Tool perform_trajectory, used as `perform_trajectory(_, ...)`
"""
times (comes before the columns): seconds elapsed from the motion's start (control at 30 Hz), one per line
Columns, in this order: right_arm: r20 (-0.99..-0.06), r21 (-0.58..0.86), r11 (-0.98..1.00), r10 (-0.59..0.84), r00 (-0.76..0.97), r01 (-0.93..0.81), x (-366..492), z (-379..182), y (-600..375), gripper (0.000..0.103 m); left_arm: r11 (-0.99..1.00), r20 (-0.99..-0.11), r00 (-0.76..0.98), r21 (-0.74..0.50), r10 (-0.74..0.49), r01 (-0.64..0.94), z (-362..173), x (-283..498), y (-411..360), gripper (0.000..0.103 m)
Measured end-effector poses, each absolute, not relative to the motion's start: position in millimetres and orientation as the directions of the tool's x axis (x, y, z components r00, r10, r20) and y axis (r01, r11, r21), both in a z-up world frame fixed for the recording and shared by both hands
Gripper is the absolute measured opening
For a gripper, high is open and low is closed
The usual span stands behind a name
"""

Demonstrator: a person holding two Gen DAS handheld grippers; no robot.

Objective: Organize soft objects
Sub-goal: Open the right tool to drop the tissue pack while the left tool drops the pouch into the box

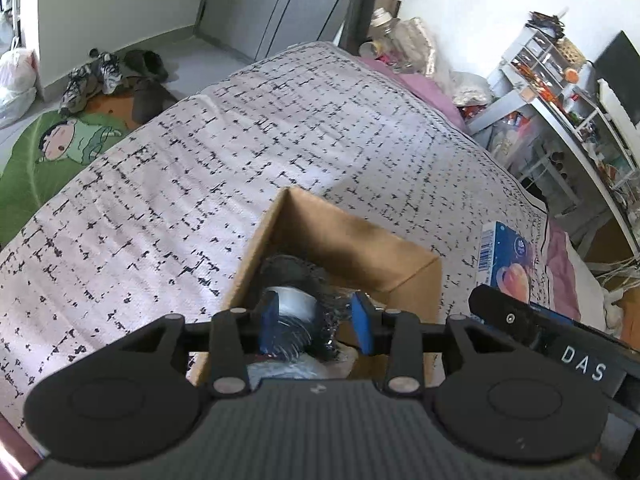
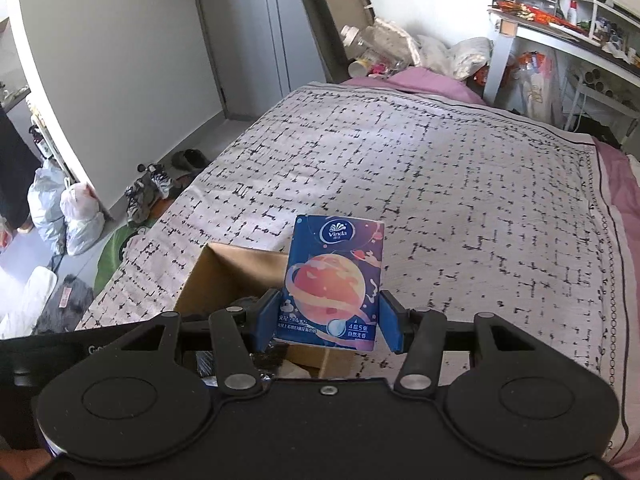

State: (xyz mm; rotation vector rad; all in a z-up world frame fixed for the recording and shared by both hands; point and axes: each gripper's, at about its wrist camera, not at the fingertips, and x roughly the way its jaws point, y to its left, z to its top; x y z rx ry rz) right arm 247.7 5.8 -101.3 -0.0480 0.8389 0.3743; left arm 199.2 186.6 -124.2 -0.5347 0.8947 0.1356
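An open cardboard box [image 1: 360, 236] sits on the patterned bed cover [image 1: 200, 184]. My left gripper [image 1: 316, 320] hangs over the box's opening. Its blue pads are shut on a dark fluffy bundle wrapped in clear plastic [image 1: 296, 304], which fills the gap between them. More plastic-wrapped items lie lower in the box. My right gripper [image 2: 328, 320] is shut on an upright blue tissue pack with an orange planet print [image 2: 334, 276]. It holds the pack over the right rim of the box [image 2: 224, 276]. The left wrist view shows that tissue pack [image 1: 508, 264] to the right of the box.
The bed cover [image 2: 440, 184] stretches far beyond the box, with a pink sheet [image 2: 616, 184] at its edge. Shoes [image 1: 92, 80] and a green cartoon rug [image 1: 60, 148] lie on the floor to the left. Bags [image 2: 76, 216] stand nearby. A cluttered desk [image 1: 560, 96] lines the right.
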Motion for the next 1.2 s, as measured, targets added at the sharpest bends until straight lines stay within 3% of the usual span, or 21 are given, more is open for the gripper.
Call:
perform_trajectory(0.33,-0.758,0.132,0.921,0.332,0.562,-0.366,253.9,-116.4,25.2,0.054,0.835,-0.782,0.610,-0.419,-0.131,-0.357,-128.8,198.6,204.3,0.043)
perform_trajectory(0.5,-0.752,0.134,0.925,0.329,0.572,-0.356,254.7,-115.8,21.0,0.066,0.835,-0.783,0.608,-0.420,-0.134,-0.357,-127.4,199.3,204.9,0.052)
perform_trajectory(0.77,-0.756,0.166,0.940,0.315,0.573,-0.298,251.8,-114.4,-15.9,0.071,0.839,-0.787,0.602,-0.414,-0.136,-0.352,-121.4,198.1,197.0,0.071)
perform_trajectory(0.93,-0.755,0.177,0.947,0.306,0.580,-0.269,245.0,-111.1,-38.5,0.074,0.860,-0.788,0.604,-0.383,-0.115,-0.337,-111.0,194.2,184.8,0.077)
perform_trajectory(1.2,-0.737,0.171,0.950,0.299,0.606,-0.262,224.3,-95.6,-65.1,0.093,0.880,-0.783,0.612,-0.363,-0.110,-0.306,-93.6,180.2,162.8,0.091)
